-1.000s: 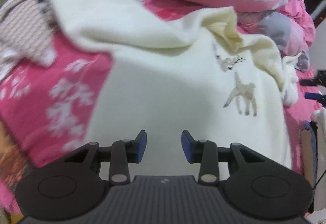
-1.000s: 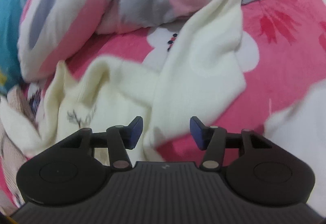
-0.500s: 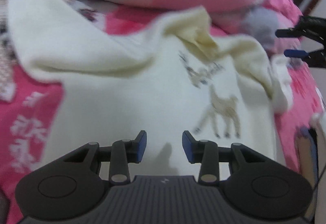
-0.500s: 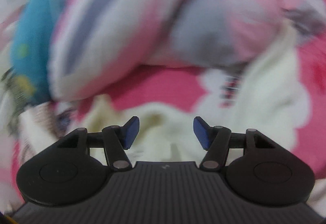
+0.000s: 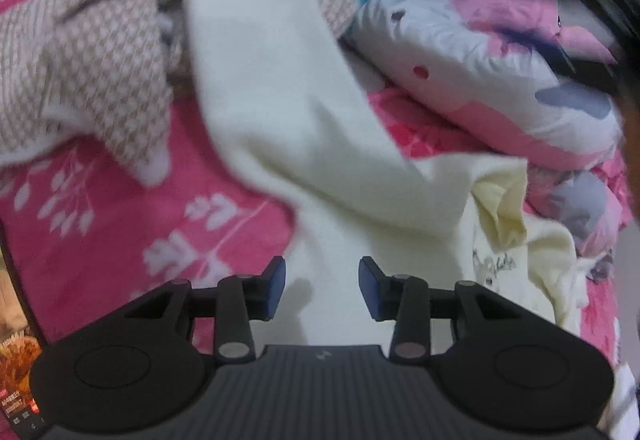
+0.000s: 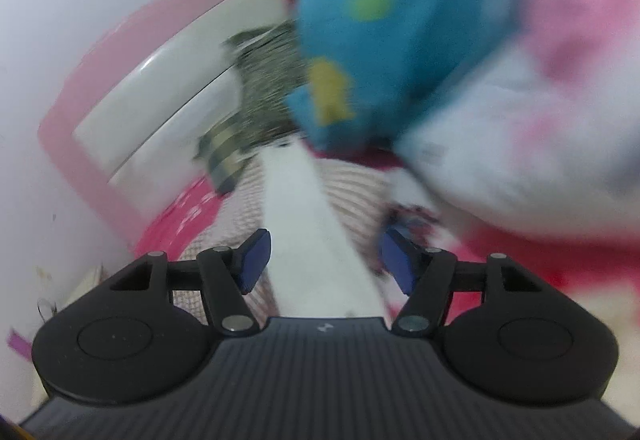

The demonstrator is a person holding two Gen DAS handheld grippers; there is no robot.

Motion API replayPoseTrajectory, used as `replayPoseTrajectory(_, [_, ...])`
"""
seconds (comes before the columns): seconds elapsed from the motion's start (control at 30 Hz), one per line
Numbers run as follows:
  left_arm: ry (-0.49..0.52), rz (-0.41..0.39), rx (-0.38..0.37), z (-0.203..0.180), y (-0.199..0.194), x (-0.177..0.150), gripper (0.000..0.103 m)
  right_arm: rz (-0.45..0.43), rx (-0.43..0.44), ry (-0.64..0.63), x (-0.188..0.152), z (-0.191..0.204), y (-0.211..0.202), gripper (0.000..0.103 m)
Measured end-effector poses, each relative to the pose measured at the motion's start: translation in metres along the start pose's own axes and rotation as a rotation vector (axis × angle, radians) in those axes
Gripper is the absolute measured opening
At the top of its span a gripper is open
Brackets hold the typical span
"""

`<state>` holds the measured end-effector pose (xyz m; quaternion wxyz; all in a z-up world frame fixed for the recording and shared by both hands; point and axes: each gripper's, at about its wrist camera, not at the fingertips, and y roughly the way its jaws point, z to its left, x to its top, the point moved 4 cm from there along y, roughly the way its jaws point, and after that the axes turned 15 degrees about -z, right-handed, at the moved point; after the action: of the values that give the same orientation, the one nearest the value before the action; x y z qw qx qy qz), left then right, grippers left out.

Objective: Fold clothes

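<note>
Left wrist view: the left hand-held gripper point(image 5: 321, 286) hangs narrowly parted and empty over the cream sweater point(image 5: 280, 112), which runs from 11 to 4 o'clock across the pink bed point(image 5: 100, 208).

Right wrist view: the right hand-held gripper point(image 6: 325, 260), jaws just widening, straddles the sweater's sleeve point(image 6: 304, 224) without pinching it; a blue pillow point(image 6: 384, 40) sits at 1 o'clock.

A white wall point(image 6: 60, 20) backs a pink-and-white headboard point(image 6: 132, 88) above the pink floral bedspread point(image 5: 100, 220).

A cream sweater point(image 5: 320, 144) lies rumpled on the pink bedspread, one sleeve stretched out, deer print showing.
</note>
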<state>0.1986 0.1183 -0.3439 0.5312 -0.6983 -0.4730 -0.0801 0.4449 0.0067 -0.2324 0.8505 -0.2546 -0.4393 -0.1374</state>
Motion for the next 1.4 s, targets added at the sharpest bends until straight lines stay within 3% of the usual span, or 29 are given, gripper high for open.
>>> replayPoseTrajectory(0.1, [-0.027, 0.072, -0.043, 0.01, 0.0, -0.013, 0.04, 0.038, 0.084, -0.089, 0.011, 0.023, 0.073, 0.062])
replayPoseTrajectory(0.2, [-0.054, 0.137, -0.104, 0.019, -0.001, -0.023, 0.04, 0.066, 0.1, -0.138, 0.022, 0.03, 0.142, 0.062])
replayPoseTrajectory(0.37, [-0.09, 0.194, -0.175, 0.034, -0.003, -0.032, 0.04, 0.122, 0.036, 0.011, 0.029, 0.004, 0.239, 0.067])
replayPoseTrajectory(0.53, [-0.12, 0.222, -0.219, 0.046, -0.001, -0.034, 0.04, 0.236, 0.039, 0.116, 0.017, -0.016, 0.296, 0.067])
replayPoseTrajectory(0.6, [-0.116, 0.23, -0.233, 0.047, 0.001, -0.034, 0.04, 0.271, 0.066, 0.162, 0.014, -0.018, 0.308, 0.063])
replayPoseTrajectory(0.67, [-0.11, 0.235, -0.244, 0.047, 0.003, -0.035, 0.04, 0.258, 0.13, 0.182, 0.015, -0.014, 0.308, 0.029])
replayPoseTrajectory(0.7, [-0.108, 0.239, -0.247, 0.047, 0.005, -0.036, 0.04, 0.246, 0.151, 0.181, 0.017, -0.012, 0.305, 0.004])
replayPoseTrajectory(0.83, [-0.105, 0.246, -0.259, 0.05, 0.006, -0.039, 0.04, 0.176, 0.306, 0.189, 0.035, 0.01, 0.283, 0.004])
replayPoseTrajectory(1.07, [-0.111, 0.249, -0.265, 0.054, 0.007, -0.044, 0.04, 0.16, 0.742, 0.037, 0.097, 0.099, 0.227, 0.004])
replayPoseTrajectory(1.23, [-0.111, 0.246, -0.26, 0.052, 0.01, -0.049, 0.04, 0.102, 0.944, -0.022, 0.134, 0.144, 0.24, 0.0])
replayPoseTrajectory(1.3, [-0.119, 0.245, -0.259, 0.053, 0.01, -0.05, 0.04, 0.101, 0.952, -0.03, 0.138, 0.151, 0.252, 0.0])
replayPoseTrajectory(1.4, [-0.129, 0.241, -0.261, 0.054, 0.011, -0.051, 0.04, 0.161, 0.827, -0.003, 0.117, 0.141, 0.296, 0.002])
